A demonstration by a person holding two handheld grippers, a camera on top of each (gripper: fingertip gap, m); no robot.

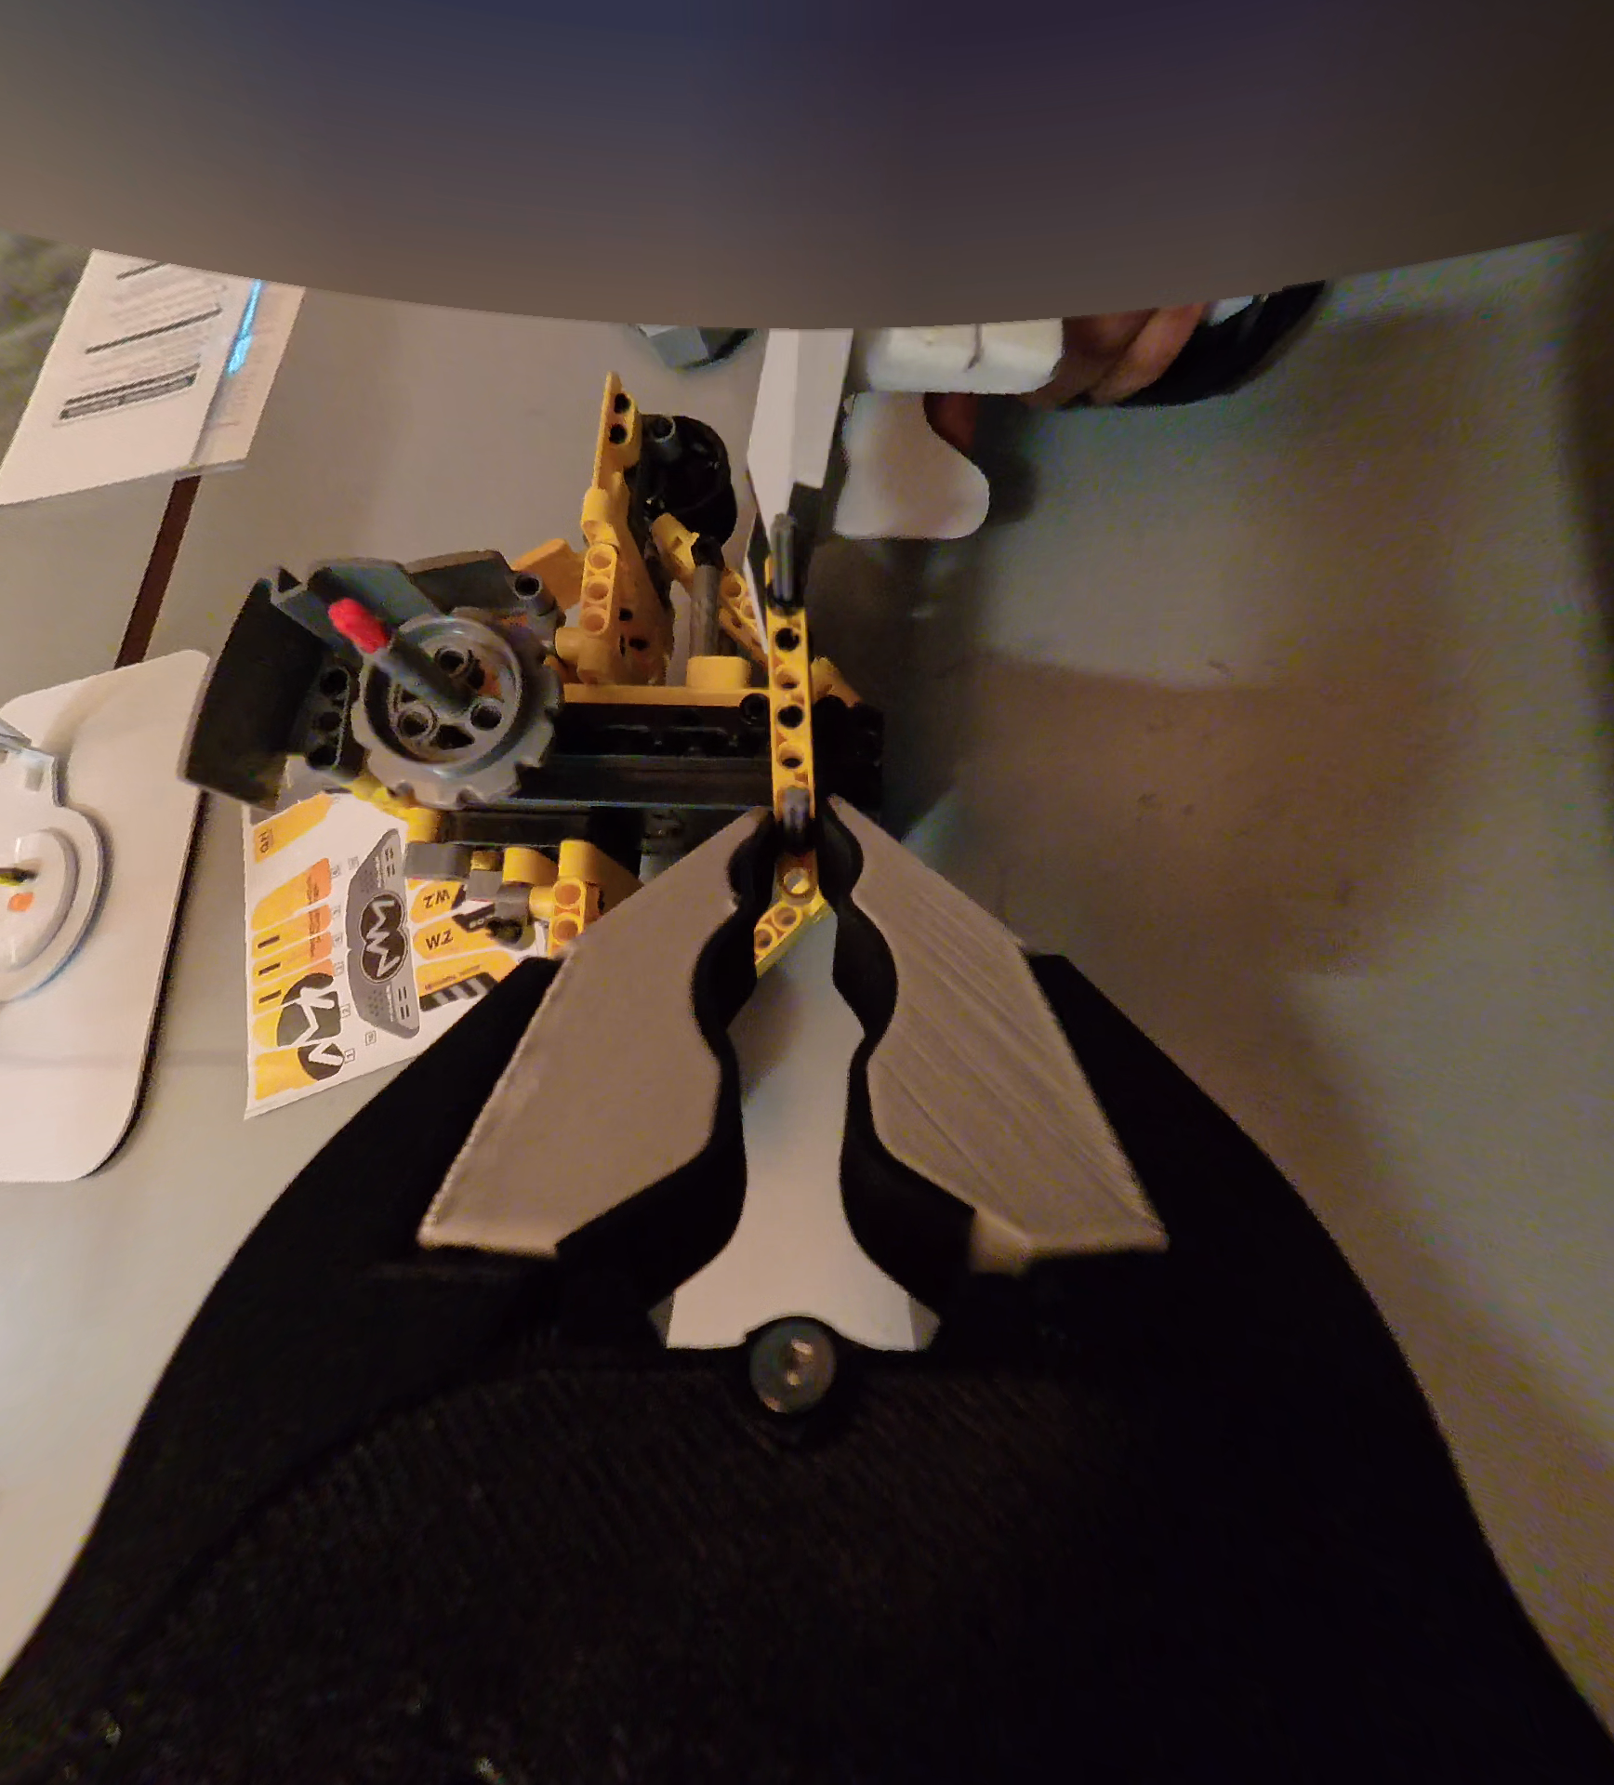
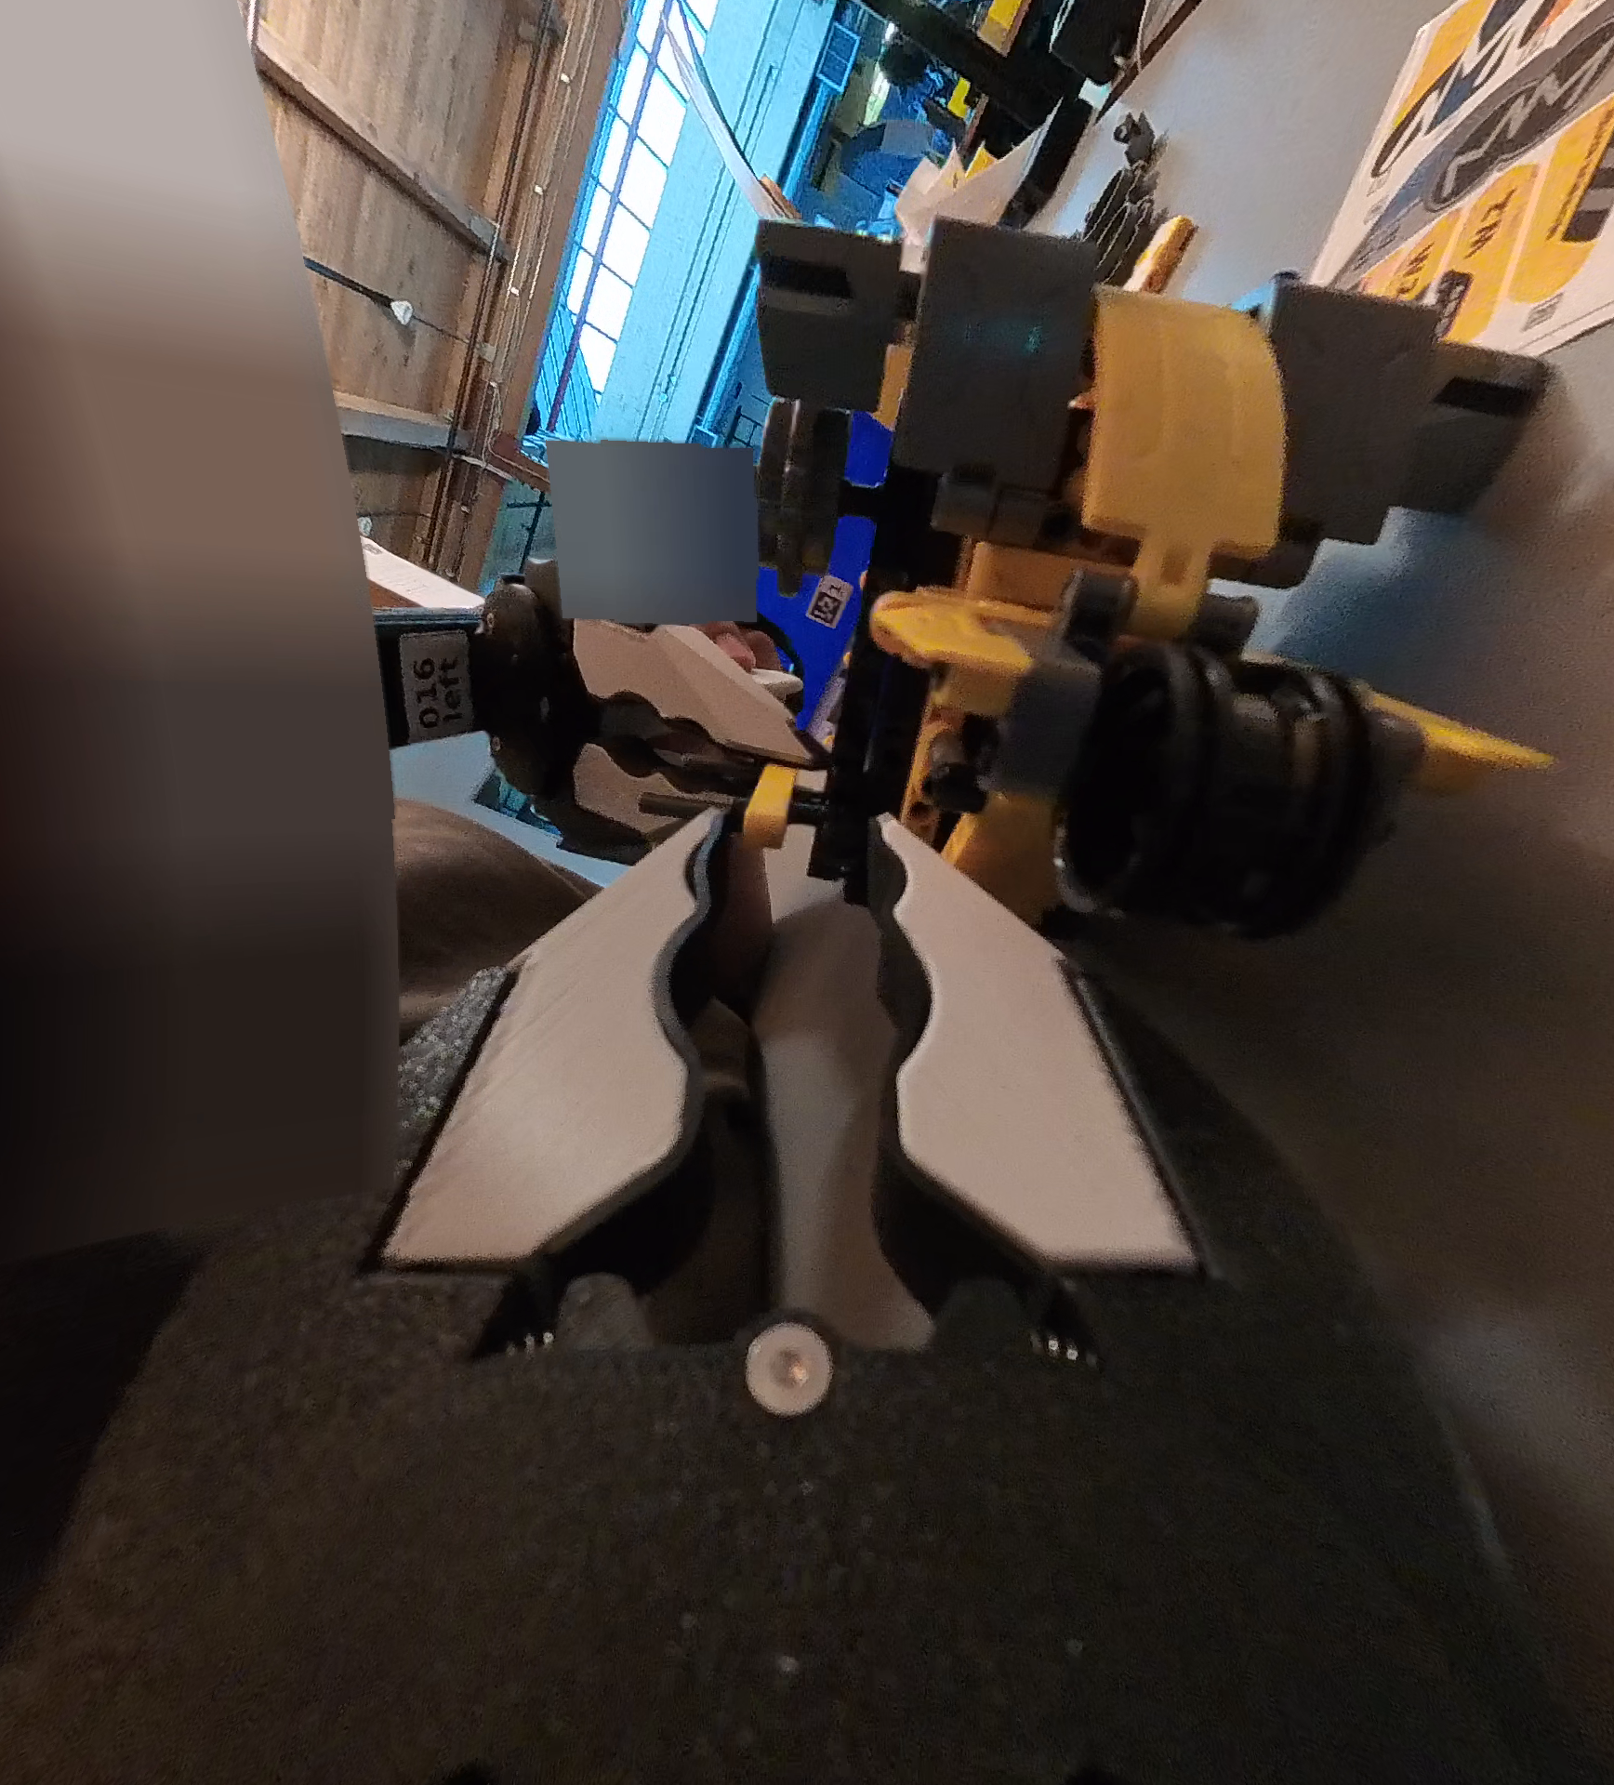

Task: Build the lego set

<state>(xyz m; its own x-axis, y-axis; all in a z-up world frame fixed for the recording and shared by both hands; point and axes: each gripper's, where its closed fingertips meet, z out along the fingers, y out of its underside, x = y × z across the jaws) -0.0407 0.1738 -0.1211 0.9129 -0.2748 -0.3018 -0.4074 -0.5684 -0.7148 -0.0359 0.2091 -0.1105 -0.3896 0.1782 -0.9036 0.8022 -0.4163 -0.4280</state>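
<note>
Left fingers (image 1: 743,951) pinched on yellow beam (image 1: 792,715), right fingers (image 2: 967,976) parted.

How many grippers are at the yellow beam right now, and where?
2. The left gripper is shut on the yellow beam at its near end; the right gripper meets its far end, grip unclear.

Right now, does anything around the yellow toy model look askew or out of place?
The yellow-and-black brick-built model lies tipped on its side on the table, wheel hub facing up. The left gripper is shut on its yellow holed beam. Nothing looks spilled or broken.
</note>
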